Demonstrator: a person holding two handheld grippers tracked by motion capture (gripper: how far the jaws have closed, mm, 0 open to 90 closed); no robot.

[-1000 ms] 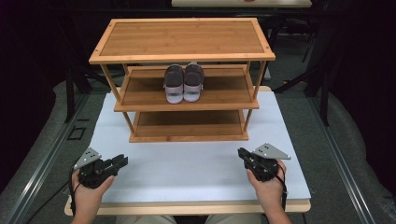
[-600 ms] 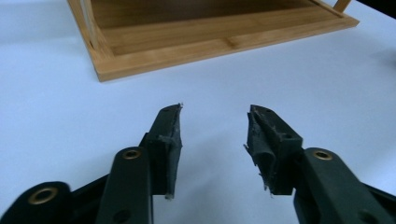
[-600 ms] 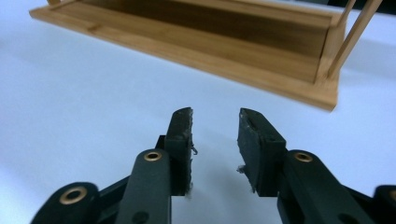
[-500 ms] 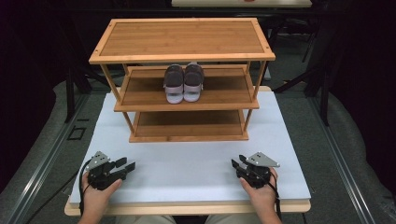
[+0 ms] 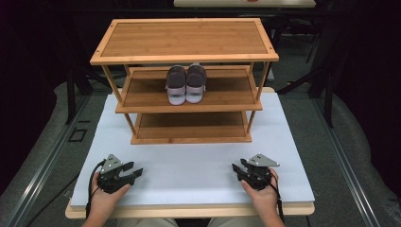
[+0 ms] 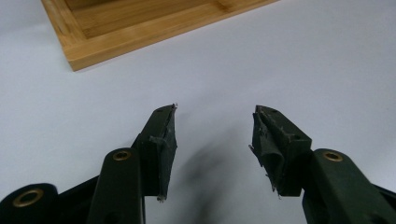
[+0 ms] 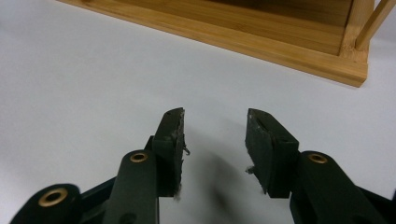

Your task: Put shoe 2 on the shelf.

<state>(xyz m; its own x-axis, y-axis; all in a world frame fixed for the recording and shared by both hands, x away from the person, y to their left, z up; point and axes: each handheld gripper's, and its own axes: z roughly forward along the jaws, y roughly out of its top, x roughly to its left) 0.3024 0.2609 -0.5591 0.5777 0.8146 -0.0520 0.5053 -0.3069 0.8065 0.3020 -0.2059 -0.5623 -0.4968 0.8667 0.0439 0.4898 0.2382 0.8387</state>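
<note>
Both grippers had drawn back toward the near edge of the table (image 5: 198, 165) since a second earlier, and each had shifted inward from its near corner.

From the high view, the left gripper (image 5: 134, 171) lay close to the near left corner, held by the left hand (image 5: 105, 196), its jaws pointing to the right and slightly away. The right gripper (image 5: 236, 169) sat close to the near right corner in the right hand (image 5: 259, 191), its jaws pointing left toward the other. Both forearms came up from the near edge. That view alone showed the whole wooden rack (image 5: 184, 80) standing at the far half of the table, with a pair of shoes (image 5: 186, 84) side by side on its middle shelf, toes toward the person.

The left gripper view showed what the high view could not: the left gripper (image 6: 214, 122) had its jaws spread well apart with nothing between them, low over the bare white tabletop, one corner of the rack's bottom shelf (image 6: 140, 28) ahead. The right gripper view showed the right gripper (image 7: 215, 122) likewise parted and empty, with the bottom shelf's front rail and a corner post ahead.
</note>
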